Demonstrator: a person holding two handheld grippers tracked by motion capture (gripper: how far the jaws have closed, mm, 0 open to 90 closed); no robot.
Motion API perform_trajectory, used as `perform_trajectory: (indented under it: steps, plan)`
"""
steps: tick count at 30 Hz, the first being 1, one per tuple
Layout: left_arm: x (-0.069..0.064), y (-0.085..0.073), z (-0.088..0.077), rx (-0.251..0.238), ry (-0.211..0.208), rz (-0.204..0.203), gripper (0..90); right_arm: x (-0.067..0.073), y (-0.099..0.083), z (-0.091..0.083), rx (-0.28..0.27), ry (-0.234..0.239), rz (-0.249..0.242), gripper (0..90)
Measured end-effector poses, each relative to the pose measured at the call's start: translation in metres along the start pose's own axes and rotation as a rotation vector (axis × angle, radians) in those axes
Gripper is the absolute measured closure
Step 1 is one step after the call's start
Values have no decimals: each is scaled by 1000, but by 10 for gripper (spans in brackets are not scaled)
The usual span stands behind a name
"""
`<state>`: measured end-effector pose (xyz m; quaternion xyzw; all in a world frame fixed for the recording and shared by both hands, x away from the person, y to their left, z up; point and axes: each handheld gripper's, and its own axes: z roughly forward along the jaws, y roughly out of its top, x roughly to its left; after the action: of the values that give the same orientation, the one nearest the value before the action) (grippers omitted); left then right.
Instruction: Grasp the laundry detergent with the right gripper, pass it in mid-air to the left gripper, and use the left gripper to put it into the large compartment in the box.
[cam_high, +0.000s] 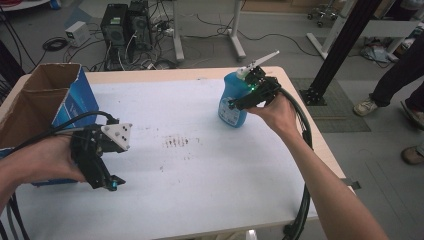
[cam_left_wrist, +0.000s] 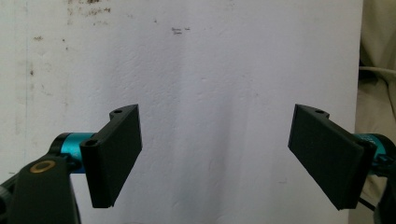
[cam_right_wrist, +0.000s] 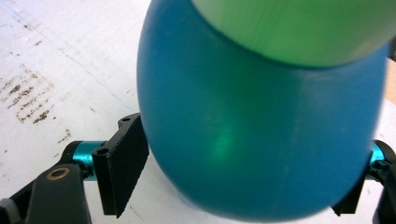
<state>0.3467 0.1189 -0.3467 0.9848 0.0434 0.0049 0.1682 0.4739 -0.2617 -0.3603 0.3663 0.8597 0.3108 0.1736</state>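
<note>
A blue bottle (cam_high: 231, 117) with a white pump top stands near the table's far right, leaning slightly. My right gripper (cam_high: 235, 104) comes at it from the right and is shut on its body. In the right gripper view the blue bottle (cam_right_wrist: 252, 130) bulges between the jaws; my right gripper (cam_right_wrist: 238, 186) has its left pad against the bottle's side, and the right pad is mostly hidden behind it. At the near left, my left gripper (cam_high: 112, 184) points down at the white table cover (cam_high: 200, 165). My left gripper (cam_left_wrist: 219, 163) is open, with bare cover between its jaws.
An open cardboard box (cam_high: 45, 100) with a blue printed side stands at the table's left edge, just behind my left hand. Dark smudges (cam_high: 176, 142) mark the cover's middle. Beyond the table are computer towers (cam_high: 125, 25), cables and a person's legs (cam_high: 395, 85) on the floor at right.
</note>
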Motion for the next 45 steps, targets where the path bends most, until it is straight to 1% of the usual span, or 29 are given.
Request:
perform_trajectory:
  steps: [5,6,11,13,16,19,24,32,44,45]
  plan:
    - [-1,-1,2,-3,0,-3,175,1,-3,2,-27,-8,0,190]
    - [-1,-1,2,2,-2,-2,175,1,-4,3,-33,-8,-1,190]
    - [-1,-2,4,-1,-4,-7,175,0,-6,6,-44,0,7,190]
    - [-1,-2,4,-4,-5,-11,175,0,-7,7,-52,-5,10,190]
    - [0,-3,4,-4,-3,-11,175,0,-9,8,-63,4,24,190]
    - [0,-3,4,0,-4,-9,175,0,-11,9,-67,2,24,190]
    - [-1,-3,4,-2,-2,-8,175,1,-11,9,-80,-10,18,190]
    - [-1,-3,4,0,-1,-4,175,1,-11,5,-100,-20,26,192]
    - [-1,-3,4,-3,-3,-10,175,0,-12,8,-89,-8,38,198]
    - [-1,-3,4,-5,-3,-9,175,0,-12,7,-90,-10,36,215]
